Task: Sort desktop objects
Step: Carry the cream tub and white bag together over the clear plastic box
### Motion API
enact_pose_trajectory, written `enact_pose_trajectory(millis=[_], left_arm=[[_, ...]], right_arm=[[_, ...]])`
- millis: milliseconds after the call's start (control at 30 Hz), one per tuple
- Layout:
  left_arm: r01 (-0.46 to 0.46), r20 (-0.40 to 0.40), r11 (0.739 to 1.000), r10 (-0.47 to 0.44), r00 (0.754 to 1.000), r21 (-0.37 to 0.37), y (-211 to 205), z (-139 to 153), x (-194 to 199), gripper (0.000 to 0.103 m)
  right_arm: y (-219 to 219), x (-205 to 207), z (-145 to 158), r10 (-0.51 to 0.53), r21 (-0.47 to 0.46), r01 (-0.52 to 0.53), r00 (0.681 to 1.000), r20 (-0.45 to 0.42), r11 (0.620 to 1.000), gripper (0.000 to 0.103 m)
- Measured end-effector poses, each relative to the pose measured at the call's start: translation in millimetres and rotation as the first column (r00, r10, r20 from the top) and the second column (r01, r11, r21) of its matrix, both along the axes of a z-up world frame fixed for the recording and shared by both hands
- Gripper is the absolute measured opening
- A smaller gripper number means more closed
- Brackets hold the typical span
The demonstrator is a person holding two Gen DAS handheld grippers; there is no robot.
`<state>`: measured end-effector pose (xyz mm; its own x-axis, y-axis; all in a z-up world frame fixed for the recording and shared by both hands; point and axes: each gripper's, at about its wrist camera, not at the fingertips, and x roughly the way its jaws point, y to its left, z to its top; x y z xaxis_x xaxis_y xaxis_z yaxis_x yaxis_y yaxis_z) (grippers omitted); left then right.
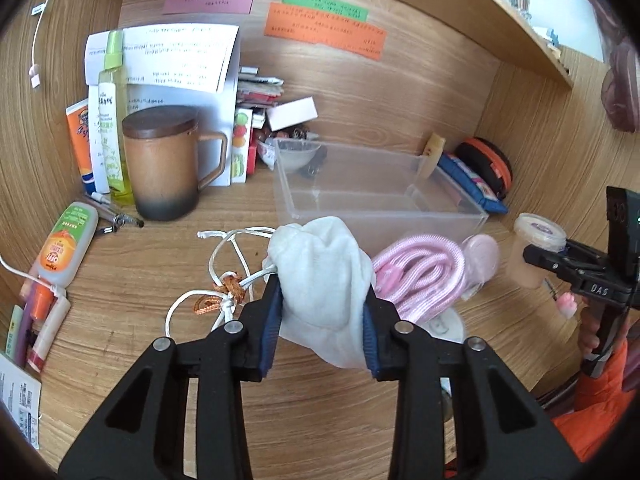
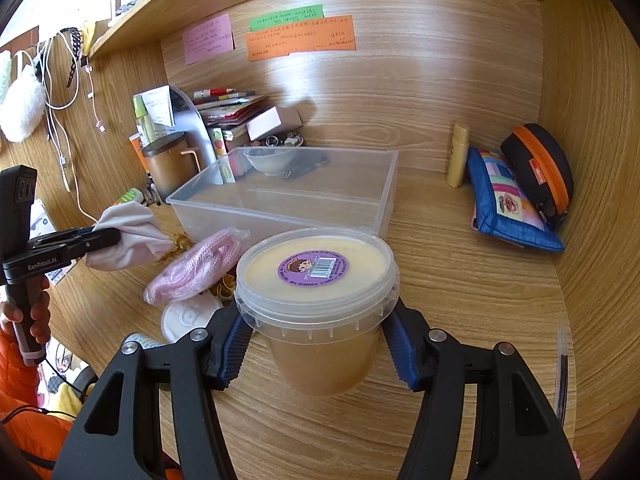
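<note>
Left tool (image 1: 322,312) clamped on white drawstring pouch (image 1: 320,276); right tool (image 2: 316,344) clamped on lidded tub (image 2: 318,304); clear bin (image 2: 288,196) behind, pink cord bundle (image 2: 196,272) between, mug (image 1: 168,160) toward tabletop's left edge

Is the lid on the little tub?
Yes, shut. The clear lid sits flat on the tub, its purple sticker facing up.

Bare desk (image 2: 460,248) right of the clear bin (image 2: 372,200); clutter crowds its left.
</note>
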<state>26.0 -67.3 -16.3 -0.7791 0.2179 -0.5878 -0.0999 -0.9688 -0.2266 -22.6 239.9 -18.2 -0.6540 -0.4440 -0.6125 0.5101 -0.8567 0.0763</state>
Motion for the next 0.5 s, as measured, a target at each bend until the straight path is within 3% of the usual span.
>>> enact_pose_trajectory(millis=[500], left_arm=[[0.0,-0.095,1.0,-0.002,0.995,-0.018,8,31,-16,0.035]], right_arm=[[-3,-20,20,0.003,-0.019,-0.004,0.999,-0.048,1.0,0.056]])
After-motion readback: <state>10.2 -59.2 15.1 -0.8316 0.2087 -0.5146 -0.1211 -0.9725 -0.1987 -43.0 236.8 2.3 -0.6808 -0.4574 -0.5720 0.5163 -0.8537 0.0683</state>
